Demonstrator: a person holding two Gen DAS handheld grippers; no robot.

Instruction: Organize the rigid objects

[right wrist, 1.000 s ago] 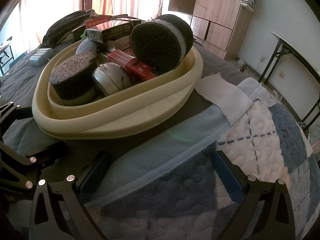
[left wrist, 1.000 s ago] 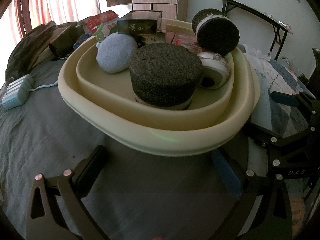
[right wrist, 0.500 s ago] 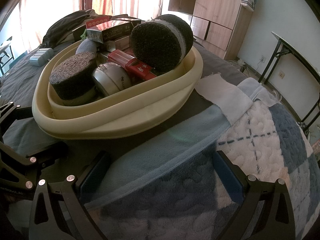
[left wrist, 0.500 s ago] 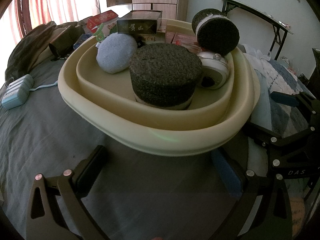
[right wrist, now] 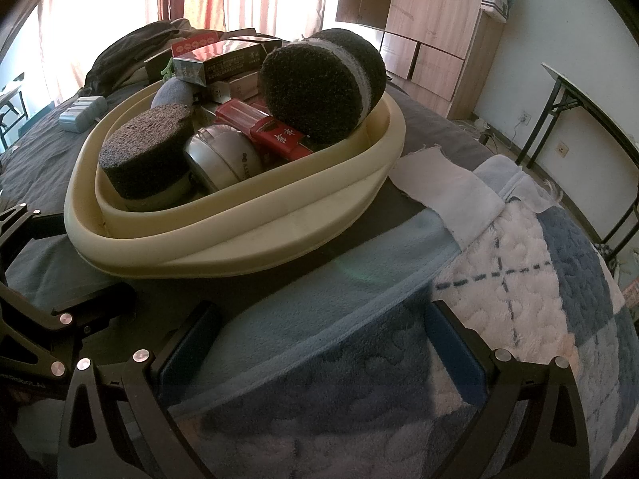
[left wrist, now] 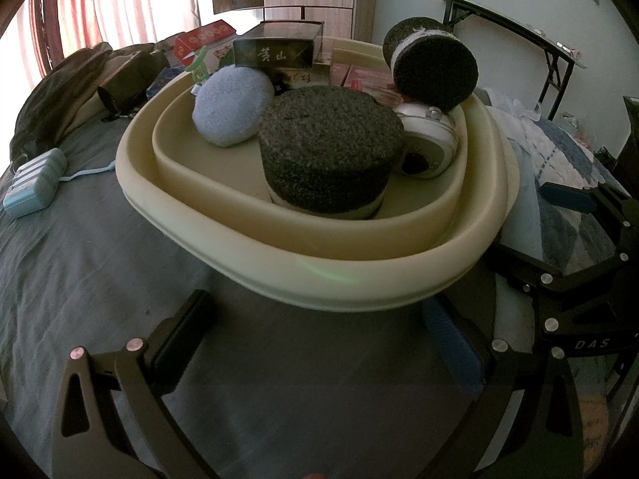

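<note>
Left wrist cam: low over grey sheet, close to cream basin (left wrist: 319, 275), facing its near-left rim; room's far wall and folding table behind. Right wrist cam: low over blue-white blanket (right wrist: 519, 279), a bit farther back, facing basin (right wrist: 239, 239) from its right. Shared: basin and contents; each view catches the other gripper's frame at its edge.

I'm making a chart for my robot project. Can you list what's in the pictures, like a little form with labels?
place: a bed with a grey sheet and a blue checked blanket
container: cream basin
in basin: flat dark sponge puck, tilted dark sponge puck, blue-grey pad, silver round case, red box
left gripper: open, empty
right gripper: open, empty
</note>
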